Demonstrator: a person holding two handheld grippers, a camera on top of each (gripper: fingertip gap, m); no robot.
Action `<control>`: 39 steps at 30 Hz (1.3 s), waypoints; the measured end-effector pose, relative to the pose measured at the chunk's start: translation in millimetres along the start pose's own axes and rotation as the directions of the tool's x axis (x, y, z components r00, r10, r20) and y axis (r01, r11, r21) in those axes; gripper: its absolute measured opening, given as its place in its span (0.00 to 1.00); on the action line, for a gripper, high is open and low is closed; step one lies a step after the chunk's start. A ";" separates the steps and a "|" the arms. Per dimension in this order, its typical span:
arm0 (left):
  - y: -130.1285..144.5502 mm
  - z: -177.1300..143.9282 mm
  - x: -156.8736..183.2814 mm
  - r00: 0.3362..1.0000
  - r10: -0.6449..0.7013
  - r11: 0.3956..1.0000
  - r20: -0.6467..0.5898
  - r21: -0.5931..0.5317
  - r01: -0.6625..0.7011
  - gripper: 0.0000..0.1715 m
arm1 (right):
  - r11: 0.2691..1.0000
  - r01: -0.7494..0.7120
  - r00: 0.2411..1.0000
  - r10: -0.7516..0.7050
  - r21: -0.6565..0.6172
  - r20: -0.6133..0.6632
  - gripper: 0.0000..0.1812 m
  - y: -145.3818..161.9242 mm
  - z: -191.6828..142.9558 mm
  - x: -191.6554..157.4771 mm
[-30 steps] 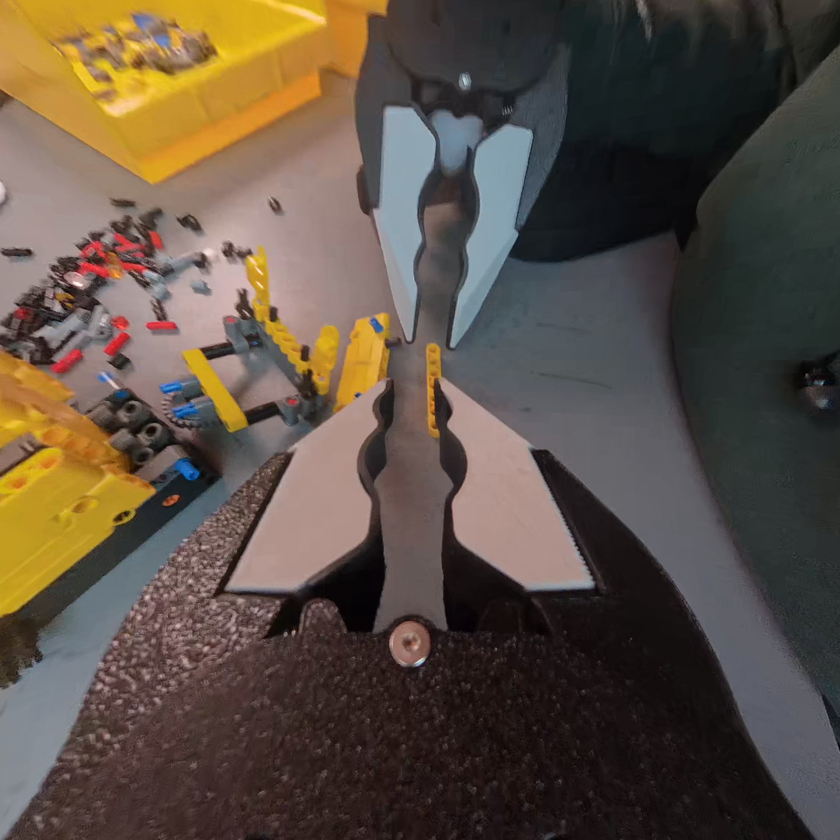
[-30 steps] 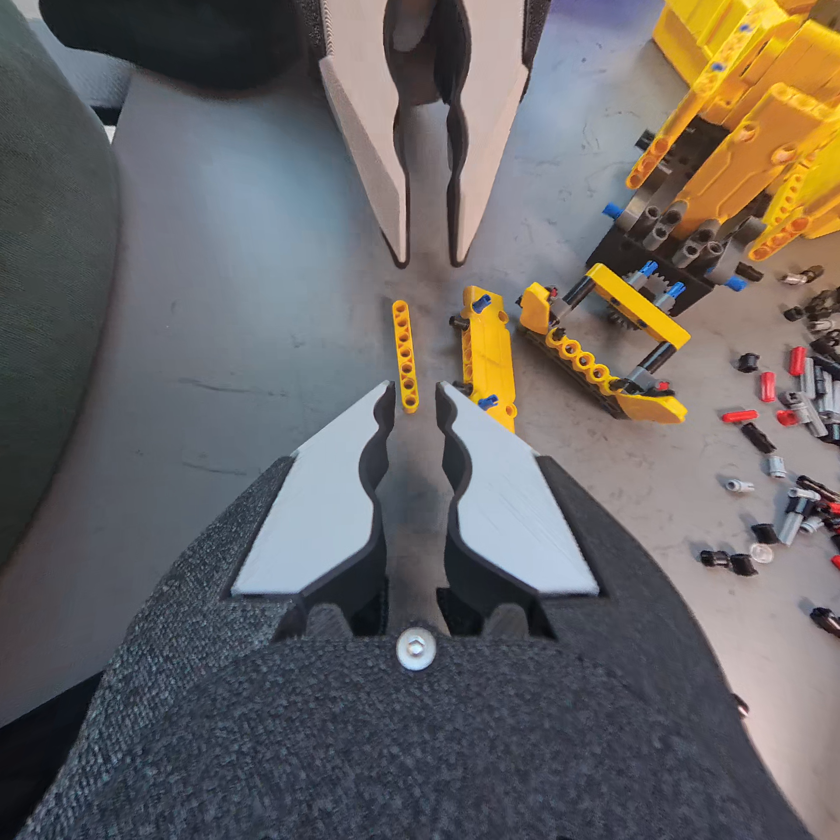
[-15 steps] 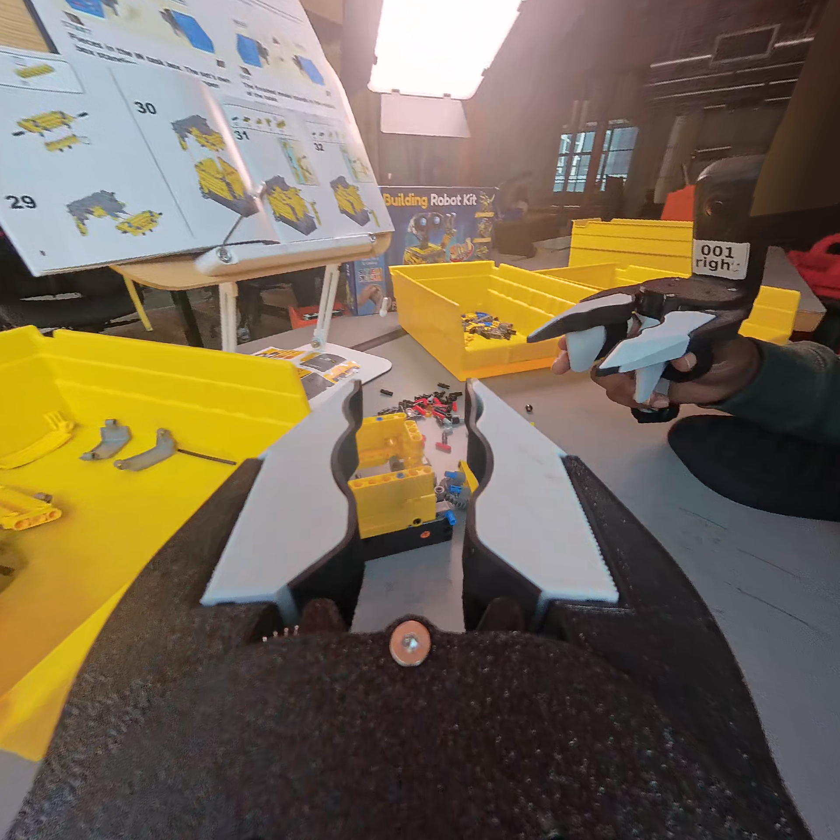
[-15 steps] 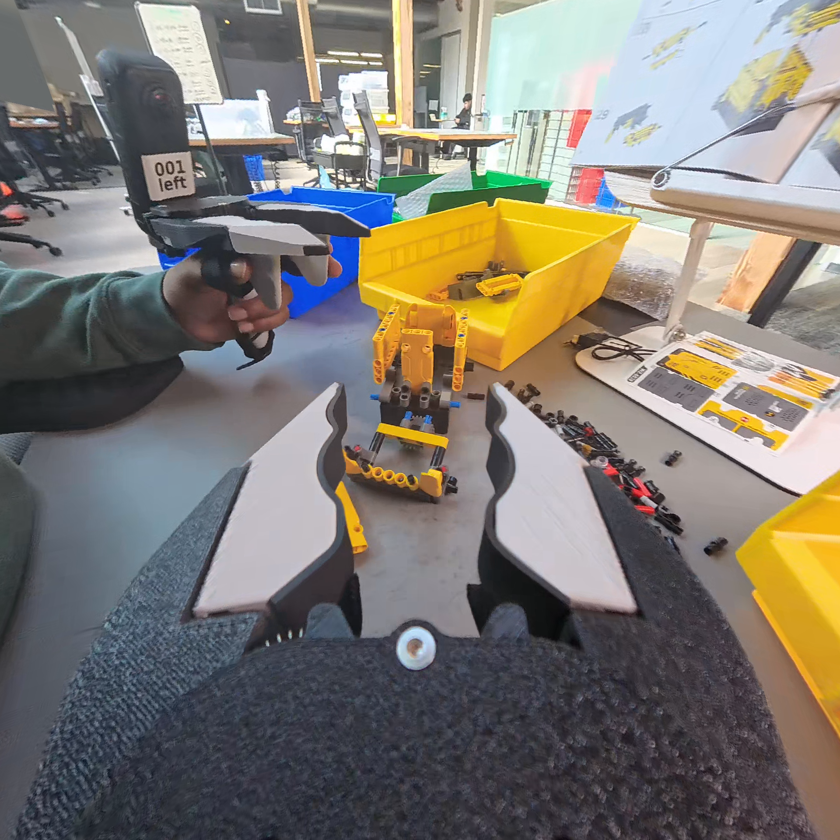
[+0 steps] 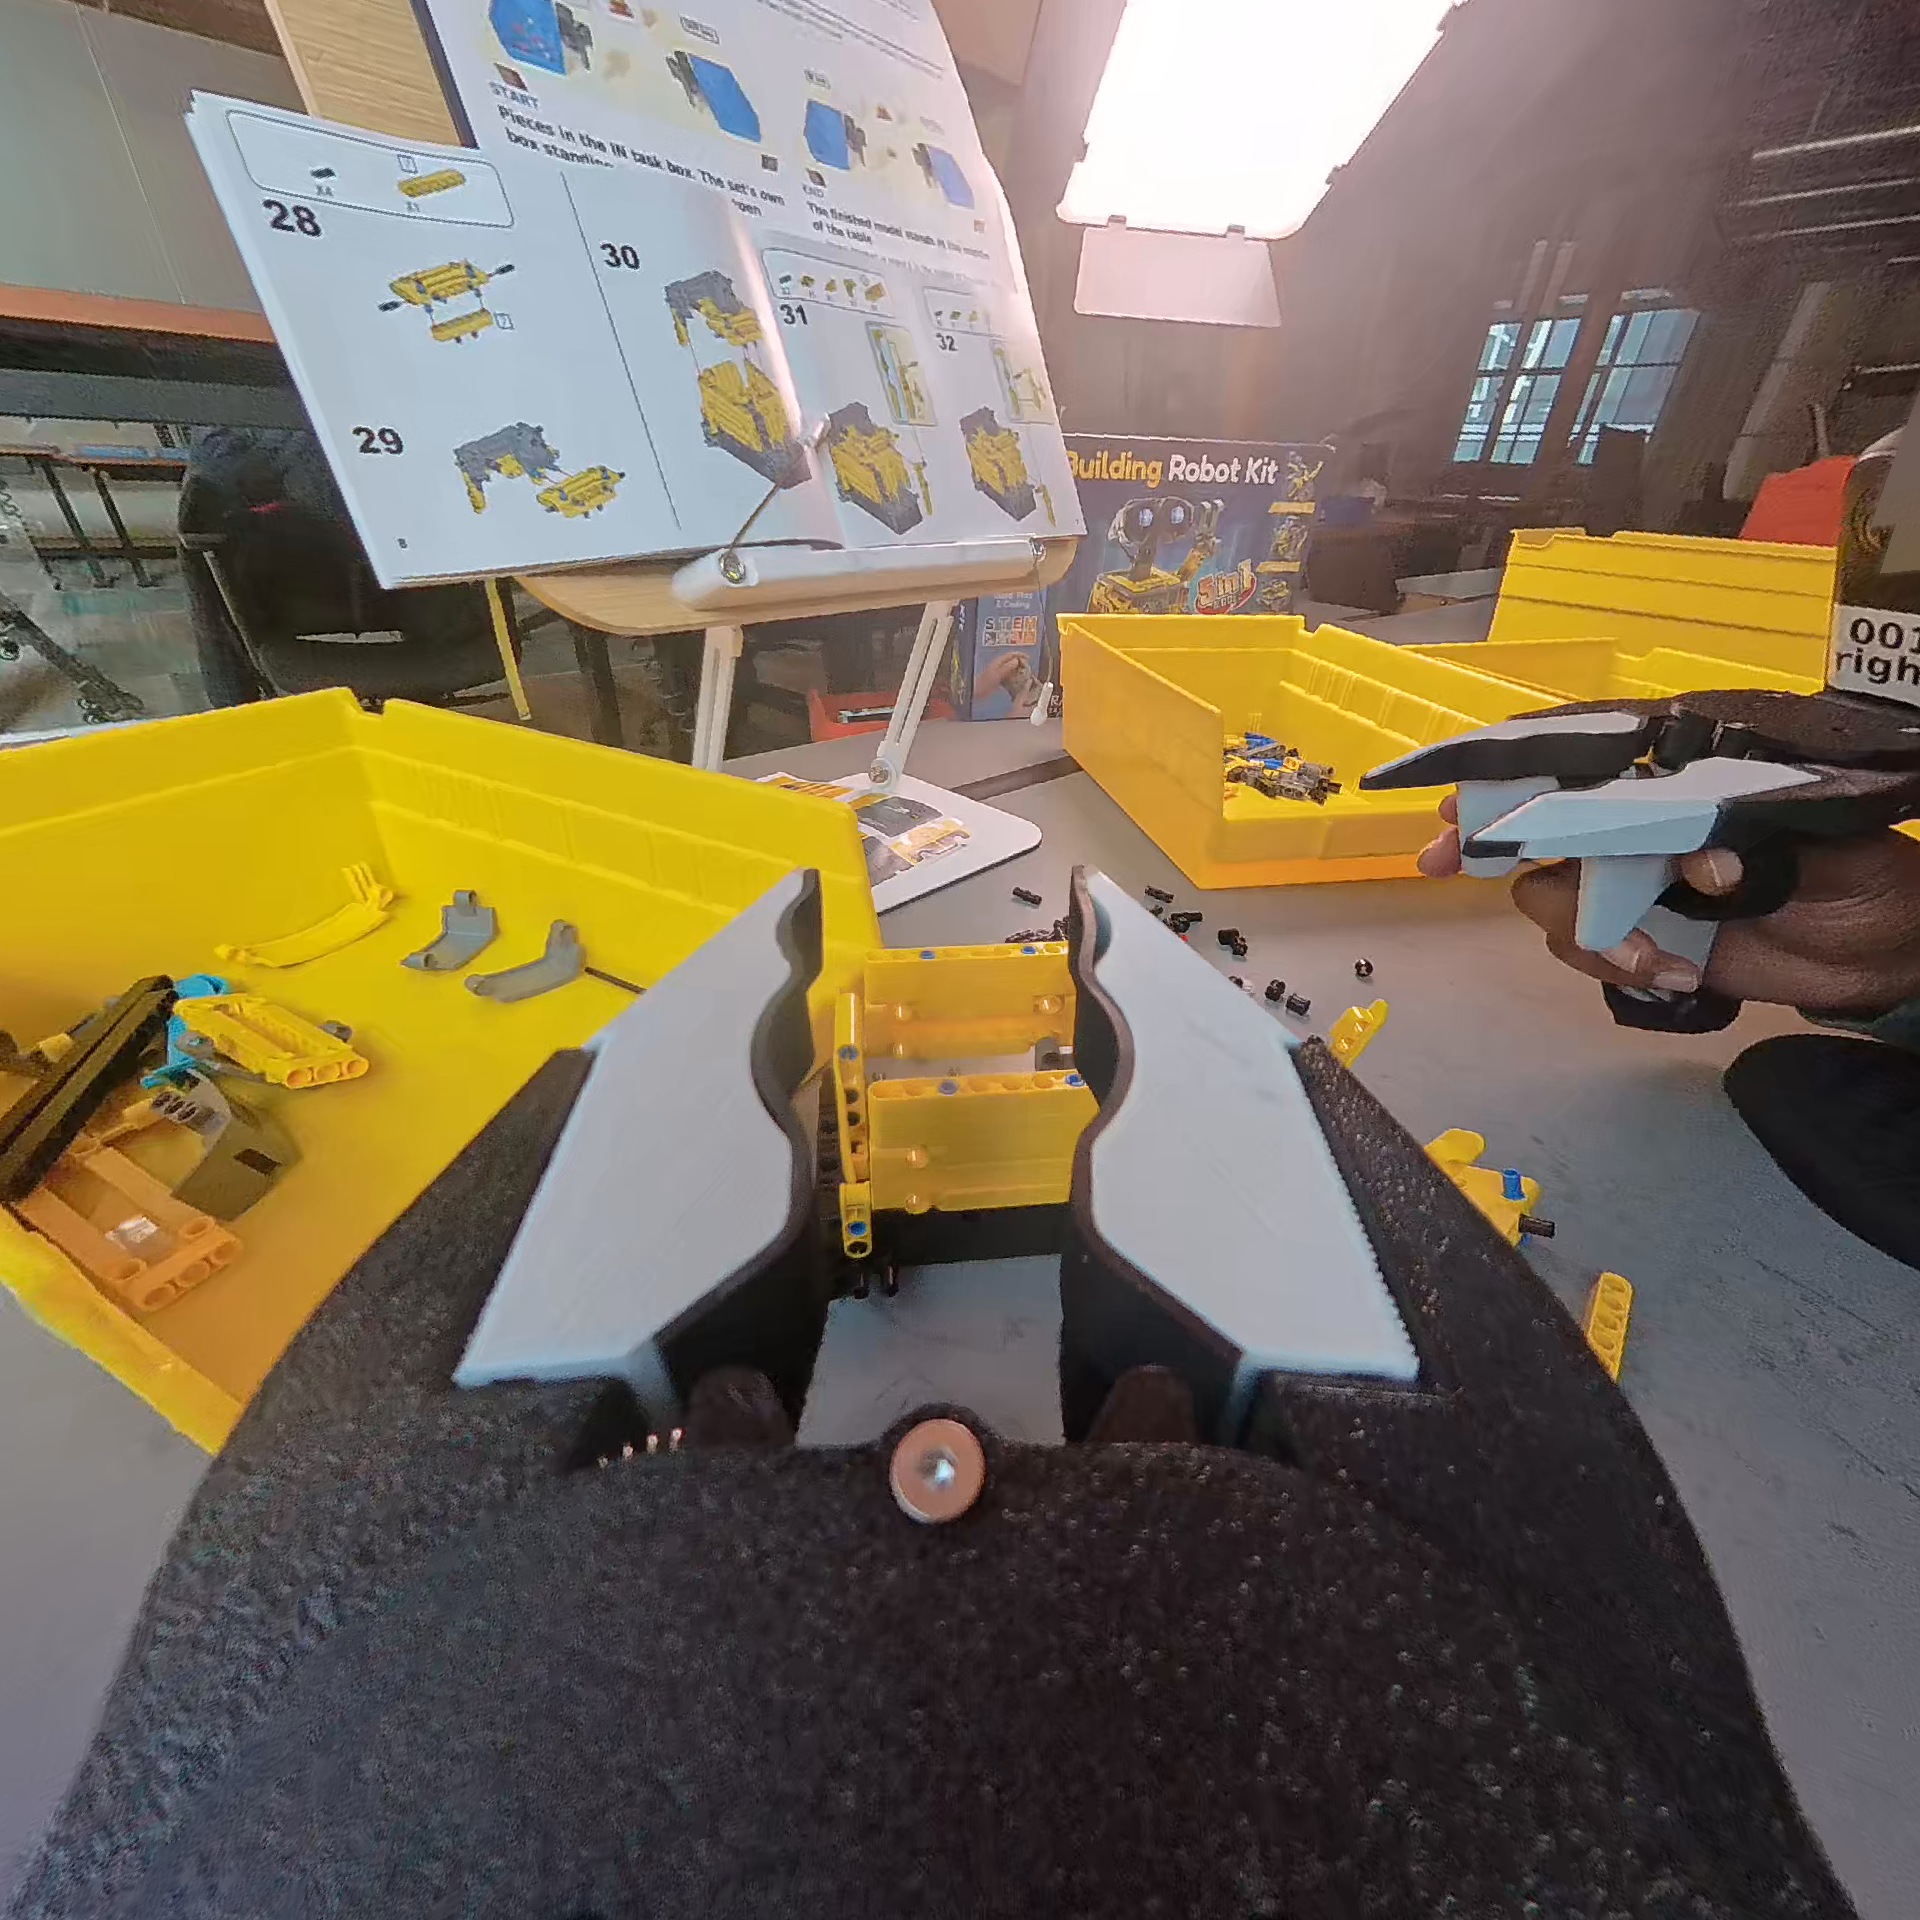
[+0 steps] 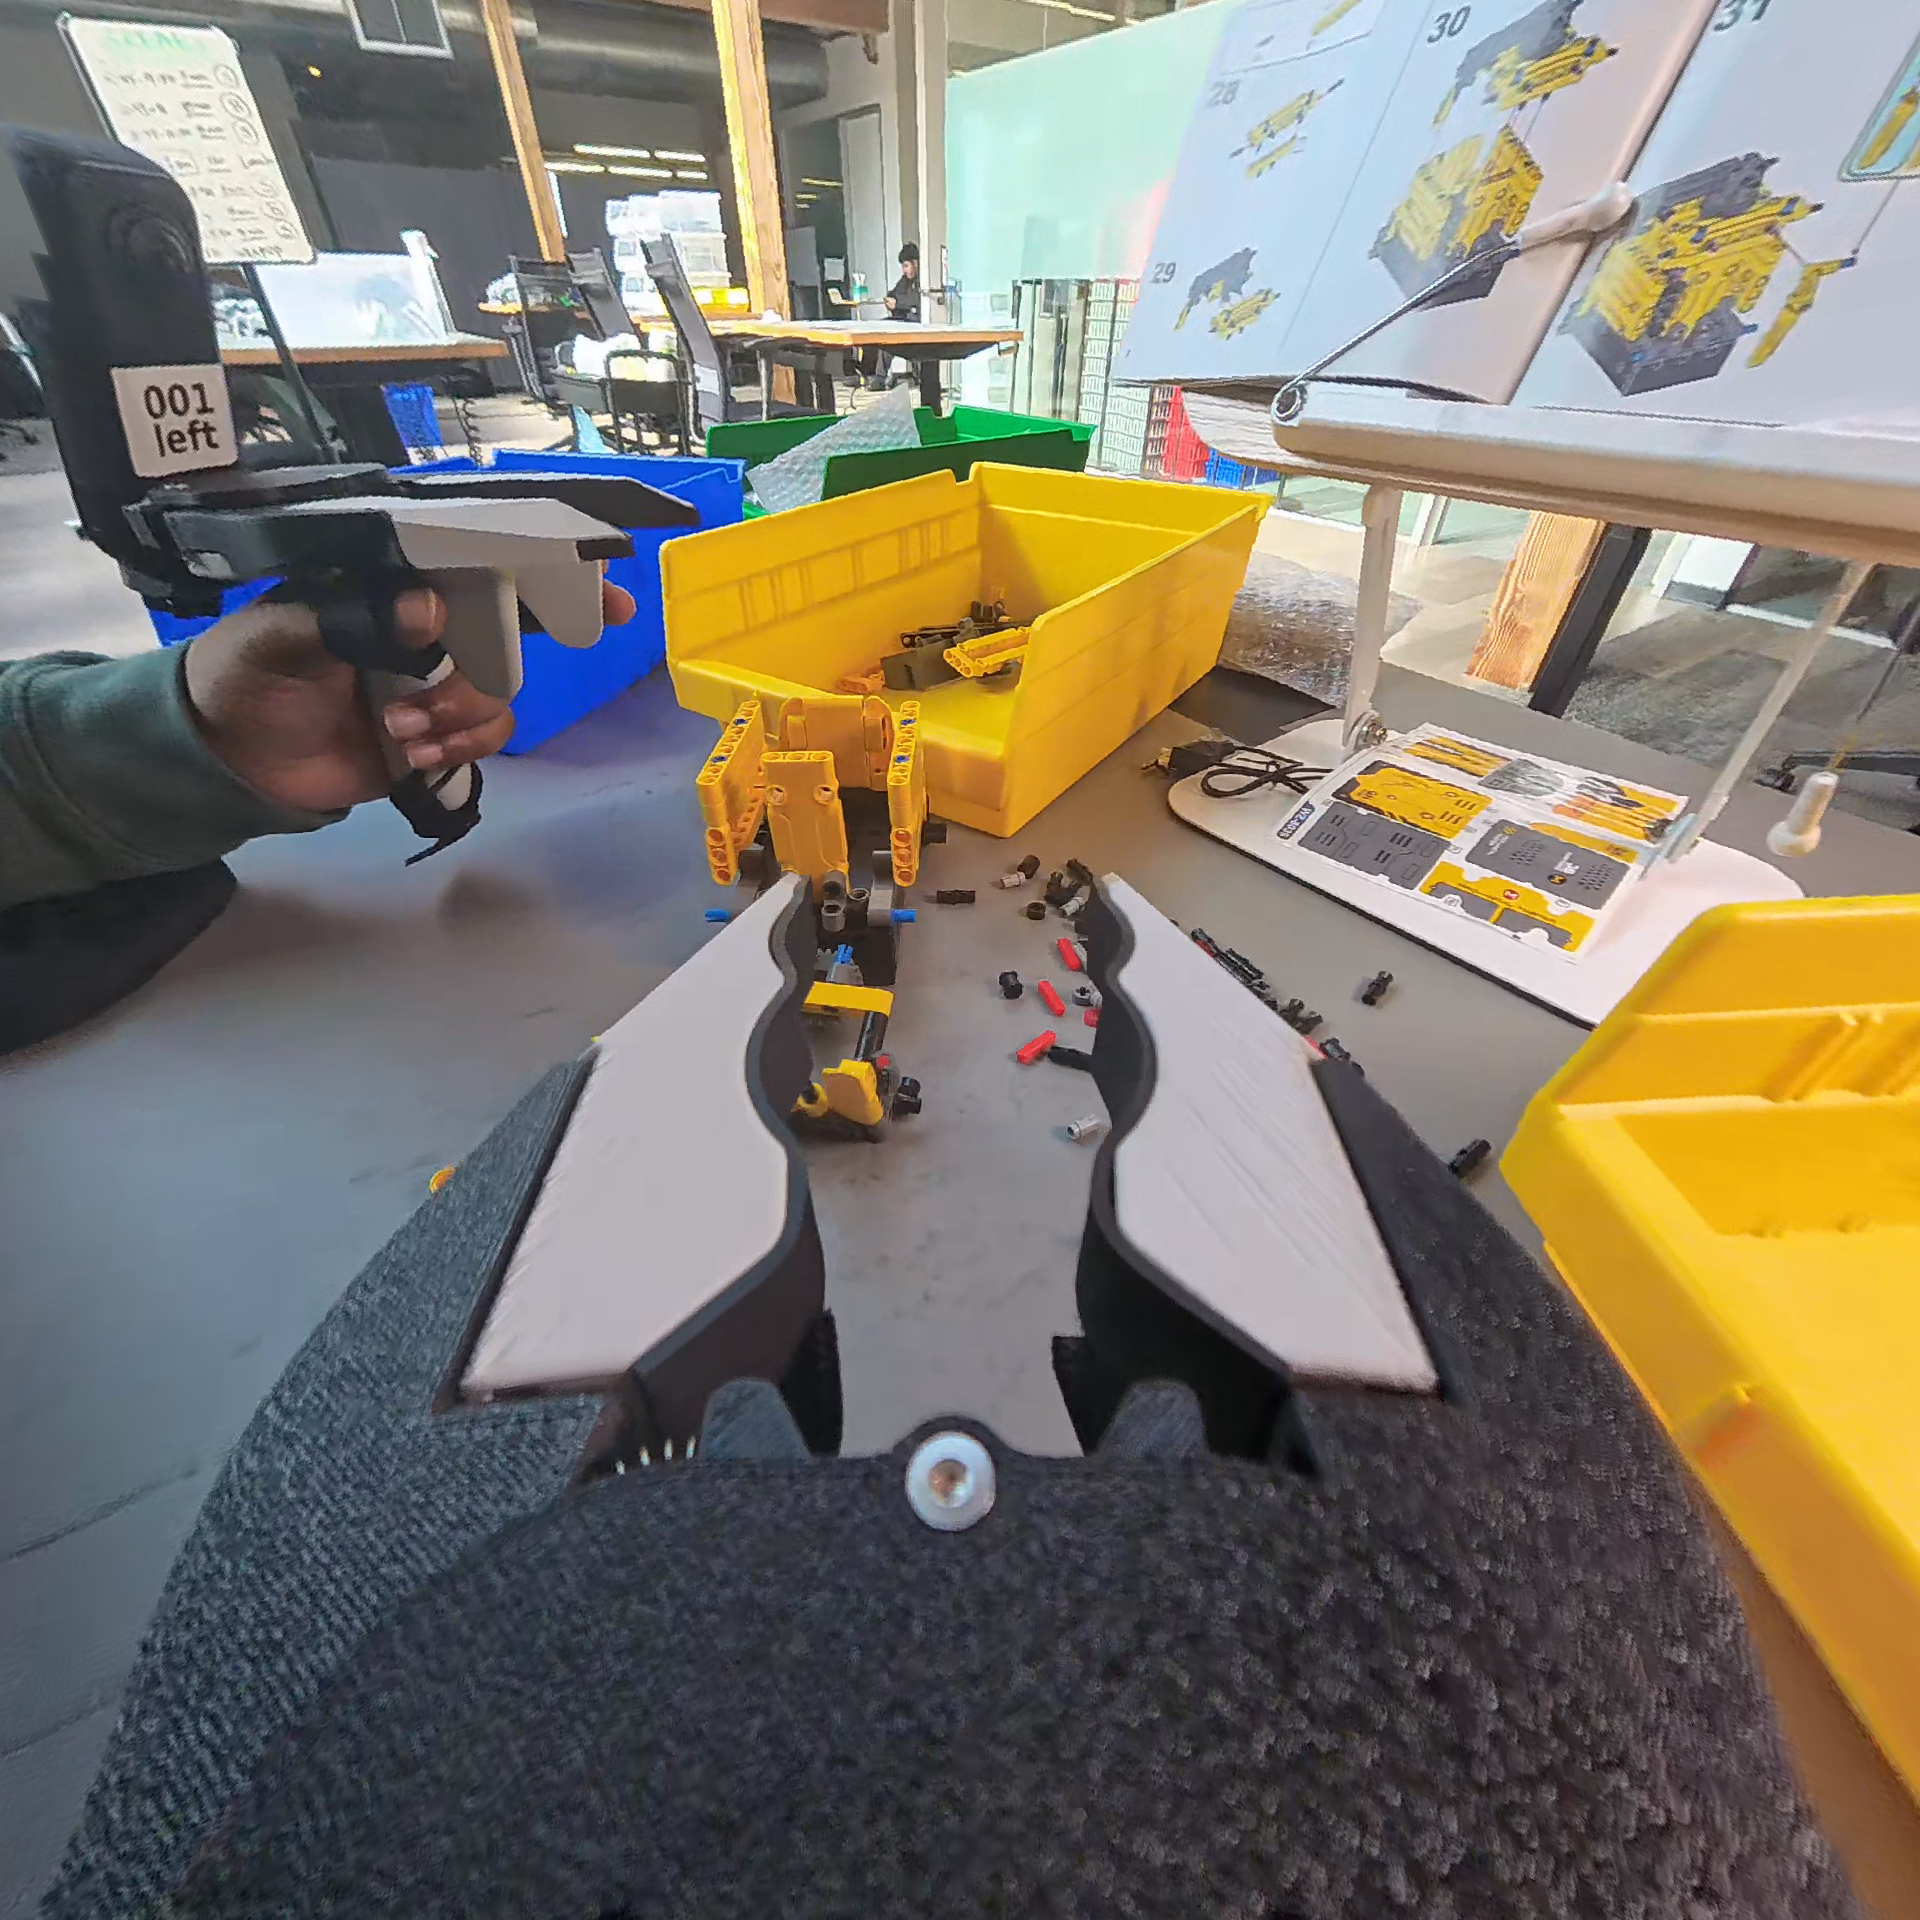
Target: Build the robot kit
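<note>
My left gripper (image 5: 945, 899) is open and empty, low over the grey table. A yellow and black block model (image 5: 966, 1091) stands right in front of it, framed between the fingers without touching them. My right gripper (image 6: 948, 894) is open and empty. A small yellow sub-assembly with black axles (image 6: 847, 1081) lies between its fingers, and the block model (image 6: 810, 800) stands just beyond its tips. Each gripper shows hand-held in the other's view: the right gripper (image 5: 1423, 816) and the left gripper (image 6: 623, 530). A thin yellow beam (image 5: 1608, 1320) and a yellow panel (image 5: 1475, 1174) lie on the table.
Loose red, black and grey pins (image 6: 1049, 997) lie scattered on the table. A yellow bin with parts (image 5: 416, 790) is on the left, a compartment bin (image 5: 1299, 831) behind, another yellow bin (image 6: 1714, 1195) at the right. An instruction booklet on a stand (image 5: 644, 343) rises behind. A blue bin (image 6: 582, 665) stands beyond the table's edge.
Both grippers have tilted up from looking straight down at the thin yellow beam to looking across the table, and have opened wider. The left has since moved closer to the block model.
</note>
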State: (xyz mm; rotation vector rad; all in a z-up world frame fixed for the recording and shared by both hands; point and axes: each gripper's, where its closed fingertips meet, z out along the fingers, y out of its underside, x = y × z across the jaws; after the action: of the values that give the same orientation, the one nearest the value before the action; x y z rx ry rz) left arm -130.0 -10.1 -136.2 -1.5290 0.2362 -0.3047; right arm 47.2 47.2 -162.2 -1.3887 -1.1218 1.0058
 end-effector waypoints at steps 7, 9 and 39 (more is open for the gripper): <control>3.3 0.5 -6.3 1.000 -0.026 1.000 0.005 -0.015 0.026 0.26 | 0.999 -0.027 0.999 0.027 0.020 -0.031 0.26 -0.1 -1.2 9.5; 4.6 0.7 -7.0 0.999 -0.040 0.999 0.001 -0.021 0.040 0.26 | 0.999 -0.029 0.999 0.030 0.019 -0.034 0.26 0.4 -1.1 10.3; 26.9 8.2 2.8 0.999 0.028 0.991 -0.021 -0.128 -0.030 0.22 | 0.785 0.244 0.970 -0.199 -0.570 0.141 0.09 85.3 57.8 30.8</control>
State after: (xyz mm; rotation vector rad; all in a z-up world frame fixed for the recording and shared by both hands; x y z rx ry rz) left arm -123.3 -2.9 -162.7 -1.6490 0.2973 -0.2855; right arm 6.6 87.5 -253.3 -1.6508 -1.7058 0.5522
